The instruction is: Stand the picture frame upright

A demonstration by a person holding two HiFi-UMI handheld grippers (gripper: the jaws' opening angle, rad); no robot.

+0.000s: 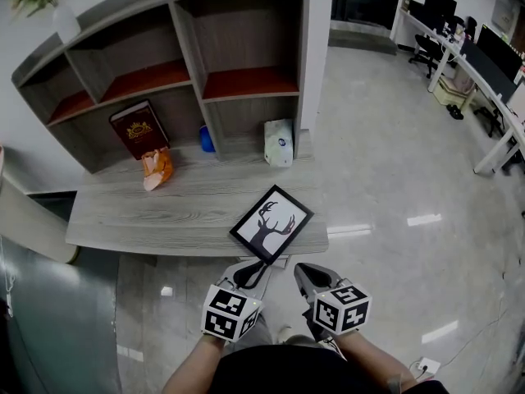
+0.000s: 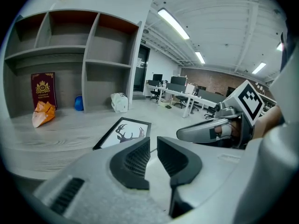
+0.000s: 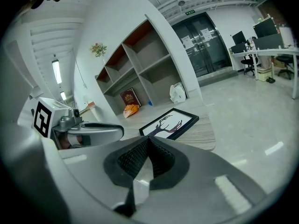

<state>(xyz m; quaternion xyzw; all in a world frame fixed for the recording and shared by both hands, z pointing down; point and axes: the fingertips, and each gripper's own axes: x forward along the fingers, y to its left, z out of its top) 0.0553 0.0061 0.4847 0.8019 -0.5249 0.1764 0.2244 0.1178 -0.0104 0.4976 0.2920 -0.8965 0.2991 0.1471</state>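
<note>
Long ceiling strip lights (image 2: 175,23) are flooding the room, throwing bright glare patches on the glossy pale grey floor (image 1: 394,154). The black-framed deer-silhouette picture (image 1: 271,222) is showing sharp. Both gripper views are curving heavily toward dark vignetted edges.

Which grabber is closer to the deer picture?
Left, by a little: the left gripper sits just below the near corner of the picture frame; the right gripper is lower right of it.
</note>
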